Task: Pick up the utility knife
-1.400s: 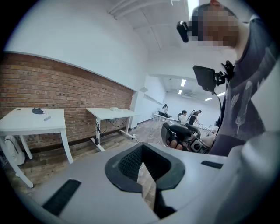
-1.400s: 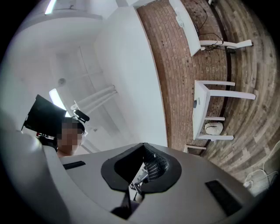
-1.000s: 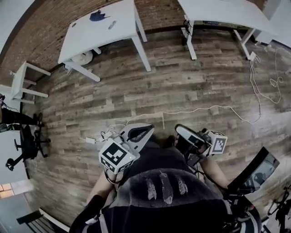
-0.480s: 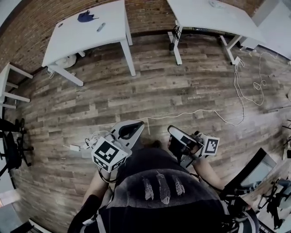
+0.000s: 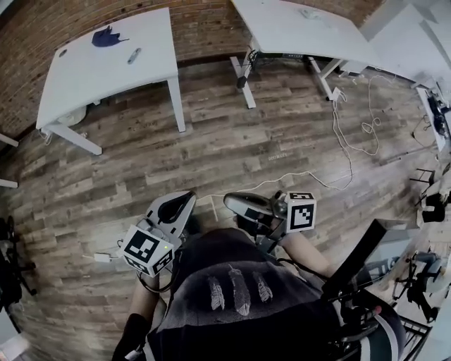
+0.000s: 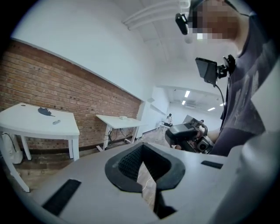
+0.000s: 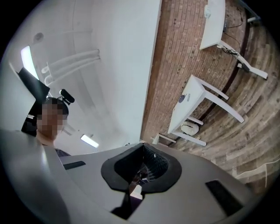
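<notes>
Two grippers are held close against the person's dark shirt (image 5: 239, 296), above a wood-plank floor (image 5: 211, 141) and well apart from any furniture. The left gripper (image 5: 180, 204) points ahead and slightly to the right in the head view. In its own view its dark pads (image 6: 127, 164) are pressed together, with only bare floor showing through the hollow they form and nothing caught between them. The right gripper (image 5: 236, 203) lies across the front of the body, its tip turned toward the left gripper and near it without touching. Its jaws are likewise closed on themselves and empty. The utility knife (image 5: 134, 55), as far as so small a grey oblong can be read, lies on the white table (image 5: 84, 84) that stands against the brick wall (image 5: 42, 28) far ahead and to the left. It rests on the tabletop's wall-side half, toward the right edge. Just left of it, closer to the wall-side edge, sits a dark blue thing (image 5: 109, 37), crumpled in outline and too small to name. The left gripper view shows the same pair side by side on that tabletop, the grey piece nearer the front edge. A second white table (image 5: 296, 32) stands along the wall to the right, with a small pale thing (image 5: 310, 13) near its wall-side edge. A white cable (image 5: 310, 176) trails across the floor between that table and the person.
</notes>
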